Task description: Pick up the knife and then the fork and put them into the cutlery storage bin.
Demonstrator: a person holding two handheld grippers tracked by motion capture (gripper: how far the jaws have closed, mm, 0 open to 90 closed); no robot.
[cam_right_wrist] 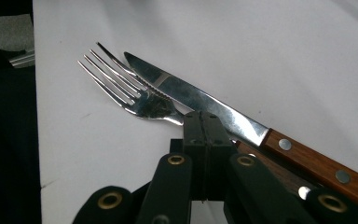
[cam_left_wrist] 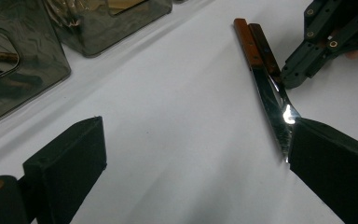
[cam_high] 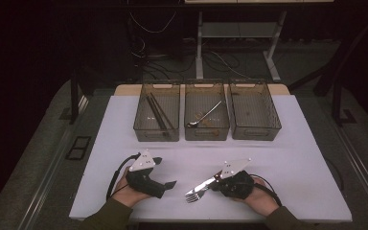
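Your right gripper point(cam_right_wrist: 204, 122) has its jaws pressed together above the neck of a fork point(cam_right_wrist: 135, 95) lying beside a wooden-handled knife point(cam_right_wrist: 223, 115) on the white table point(cam_high: 287, 158), your left gripper point(cam_left_wrist: 196, 158) gapes wide nearby, and no writing is legible.

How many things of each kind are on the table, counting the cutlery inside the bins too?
Bins: 3
Chopsticks: 2
Spoons: 1
Forks: 1, beside the right tool
Knives: 1, beside the fork
Total: 8
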